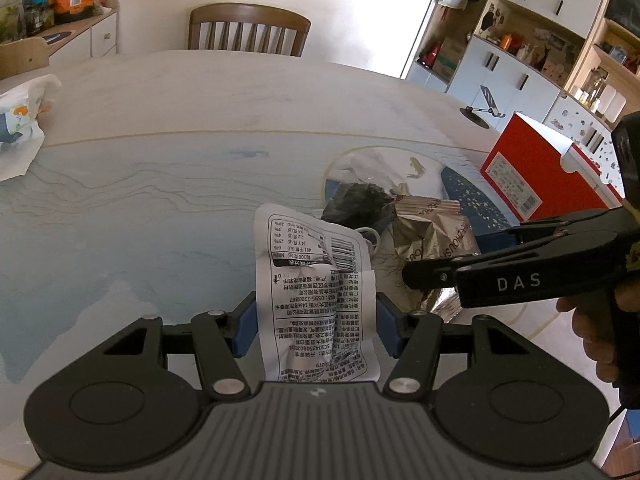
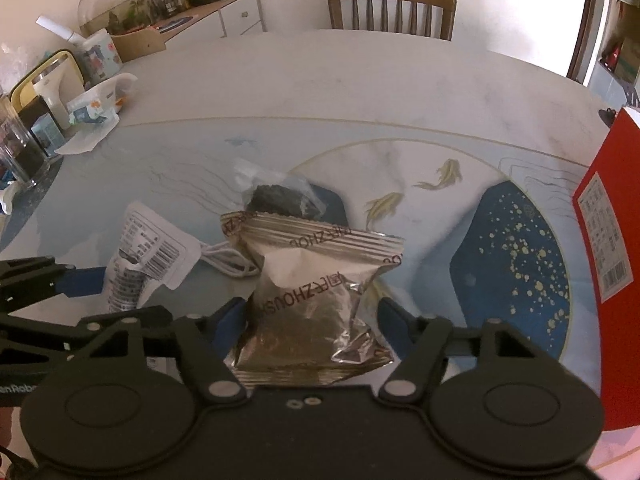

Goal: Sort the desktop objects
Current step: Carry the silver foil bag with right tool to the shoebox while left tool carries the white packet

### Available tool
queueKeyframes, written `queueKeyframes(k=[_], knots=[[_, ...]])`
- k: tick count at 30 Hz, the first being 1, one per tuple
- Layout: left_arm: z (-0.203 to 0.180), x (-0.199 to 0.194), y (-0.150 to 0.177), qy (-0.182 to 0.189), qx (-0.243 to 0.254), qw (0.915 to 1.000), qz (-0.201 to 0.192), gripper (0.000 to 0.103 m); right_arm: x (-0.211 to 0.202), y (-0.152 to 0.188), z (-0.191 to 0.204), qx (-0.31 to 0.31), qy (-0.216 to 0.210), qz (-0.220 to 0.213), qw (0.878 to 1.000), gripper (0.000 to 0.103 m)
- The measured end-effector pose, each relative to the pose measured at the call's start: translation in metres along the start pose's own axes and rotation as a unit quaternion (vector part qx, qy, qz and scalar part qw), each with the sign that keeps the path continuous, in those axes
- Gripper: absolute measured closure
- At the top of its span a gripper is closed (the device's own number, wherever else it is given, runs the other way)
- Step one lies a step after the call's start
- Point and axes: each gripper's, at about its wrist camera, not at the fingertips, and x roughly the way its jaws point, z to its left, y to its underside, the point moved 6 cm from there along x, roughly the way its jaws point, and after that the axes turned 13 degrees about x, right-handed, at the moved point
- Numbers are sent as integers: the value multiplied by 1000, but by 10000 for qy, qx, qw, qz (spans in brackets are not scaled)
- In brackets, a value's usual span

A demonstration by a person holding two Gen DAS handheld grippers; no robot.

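Observation:
My left gripper (image 1: 316, 320) is shut on a white printed snack packet (image 1: 316, 280), held upright above the table. My right gripper (image 2: 312, 320) is shut on a silver-brown foil packet (image 2: 312, 280); that gripper also shows from the side in the left wrist view (image 1: 436, 268). The white packet also shows in the right wrist view (image 2: 148, 256). A clear bag with dark contents (image 2: 280, 196) lies on the table behind the foil packet. A white cable (image 2: 224, 260) lies between the packets.
A red box (image 1: 540, 168) stands at the table's right edge. A white plastic bag (image 2: 96, 108) and jars and bottles (image 2: 24, 136) sit at the left. A wooden chair (image 2: 392, 4) stands at the far side. A phone stand (image 1: 484, 108) is behind the box.

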Motion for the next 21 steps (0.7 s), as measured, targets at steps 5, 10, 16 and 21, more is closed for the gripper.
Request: queueKeyframes(k=[5, 10, 16, 21], knots=[[-2, -1, -2, 9, 16, 10000, 13, 44, -3, 0, 0, 4, 24, -9, 10000, 45], [-5, -3, -4, 25, 49, 10000, -14, 44, -10, 1, -3, 29, 41, -33, 10000, 49], [-15, -7, -11, 100, 103, 9999, -54, 44, -22, 6, -6, 99, -31, -26, 9999, 49], [-28, -10, -19, 197, 175, 9996, -109, 44, -35, 9, -9, 159, -33, -56, 9999, 49]])
